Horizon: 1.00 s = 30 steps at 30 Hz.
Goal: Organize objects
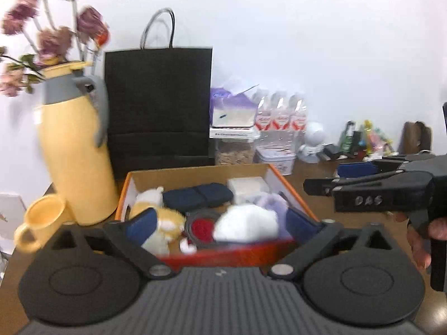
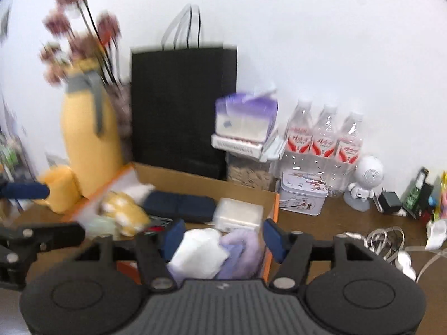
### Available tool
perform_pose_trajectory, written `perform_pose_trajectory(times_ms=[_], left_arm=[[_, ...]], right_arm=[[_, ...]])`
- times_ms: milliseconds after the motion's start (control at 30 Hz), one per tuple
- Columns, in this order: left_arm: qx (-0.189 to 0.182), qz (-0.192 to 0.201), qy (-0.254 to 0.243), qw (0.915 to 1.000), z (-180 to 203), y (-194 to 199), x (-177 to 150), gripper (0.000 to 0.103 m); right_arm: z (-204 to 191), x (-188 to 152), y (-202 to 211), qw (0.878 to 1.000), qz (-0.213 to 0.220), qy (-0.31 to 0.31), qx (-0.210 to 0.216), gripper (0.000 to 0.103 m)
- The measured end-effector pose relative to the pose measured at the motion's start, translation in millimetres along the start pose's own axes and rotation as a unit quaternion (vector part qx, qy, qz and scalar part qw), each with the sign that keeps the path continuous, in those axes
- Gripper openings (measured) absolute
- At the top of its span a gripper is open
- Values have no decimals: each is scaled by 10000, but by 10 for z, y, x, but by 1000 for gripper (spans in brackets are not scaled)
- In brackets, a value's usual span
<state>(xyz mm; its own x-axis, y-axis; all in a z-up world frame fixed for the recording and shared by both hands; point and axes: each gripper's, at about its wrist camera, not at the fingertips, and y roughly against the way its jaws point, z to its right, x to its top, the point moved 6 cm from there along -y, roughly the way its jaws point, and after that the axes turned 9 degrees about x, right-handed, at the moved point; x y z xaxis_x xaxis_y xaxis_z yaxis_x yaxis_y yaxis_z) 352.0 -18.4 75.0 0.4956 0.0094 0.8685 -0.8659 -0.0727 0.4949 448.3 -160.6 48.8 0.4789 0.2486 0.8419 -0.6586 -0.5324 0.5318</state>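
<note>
Standing by one black bag [image 2: 183,109]: three water bottles [image 2: 324,139]

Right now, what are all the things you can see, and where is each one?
Cardboard box: one, brown with orange rim, table centre.
Navy pouch: one, back of box.
Plush toy: one, yellow and white, box left.
White cloth: one, box front.
Lilac cloth: one, beside the white cloth.
White case: one, box back right.
Thermos: one, yellow, left of box.
Cup: one, yellow, beside thermos.
Paper bag: one, black, behind box.
Water bottles: three, clear, red labels, by wall.
Tin: one, white, right of box.
Left tongs: black, blue pads, open.
Right tongs: black, open.
</note>
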Motion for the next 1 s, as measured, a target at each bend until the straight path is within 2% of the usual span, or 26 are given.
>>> perform_pose_trajectory(times_ms=[67, 133, 233, 300, 367, 433, 567, 633, 700, 800, 867, 1000], left_arm=[[-19, 73, 4, 10000, -48, 361, -214, 103], [136, 149, -198, 9996, -44, 722, -526, 103], [550, 284, -190, 9979, -64, 1184, -948, 103], [730, 191, -57, 9971, -93, 1405, -1224, 103], [844, -2, 112, 9964, -121, 1546, -1488, 103], [1025, -90, 190, 9945, -136, 1645, -1751, 103], [929, -195, -145, 9954, -76, 1750, -2028, 103], [898, -84, 8, 9959, -65, 1808, -2038, 103], [724, -184, 253, 9969, -78, 1852, -2023, 103], [657, -106, 438, 9968, -132, 1970, -2002, 103], [709, -30, 384, 9967, -142, 2044, -2013, 103], [827, -191, 281, 9960, -132, 2154, -2090, 103]], right_arm=[[-108, -169, 380, 9992, 279, -226, 174, 77], [-230, -420, 719, 9973, 544, -340, 353, 79], [-434, -907, 1181, 9952, 797, -482, 286, 85], [-568, -1239, 1429, 9938, 865, -666, 196, 88], [-732, -1584, 1628, 9925, 820, -900, 123, 90], [-903, -1872, 1741, 9938, 783, -781, 85, 91], [-1220, -2359, 1826, 9983, 288, -476, -163, 91], [-1342, -2449, 1949, 9979, 310, -572, -70, 91], [-1456, -2479, 2070, 9977, 365, -565, 5, 91], [-1565, -2466, 2229, 9979, 485, -358, -217, 95], [-1612, -2432, 2304, 9972, 594, -317, -337, 98], [-1711, -2401, 2385, 9968, 712, -261, -266, 99]])
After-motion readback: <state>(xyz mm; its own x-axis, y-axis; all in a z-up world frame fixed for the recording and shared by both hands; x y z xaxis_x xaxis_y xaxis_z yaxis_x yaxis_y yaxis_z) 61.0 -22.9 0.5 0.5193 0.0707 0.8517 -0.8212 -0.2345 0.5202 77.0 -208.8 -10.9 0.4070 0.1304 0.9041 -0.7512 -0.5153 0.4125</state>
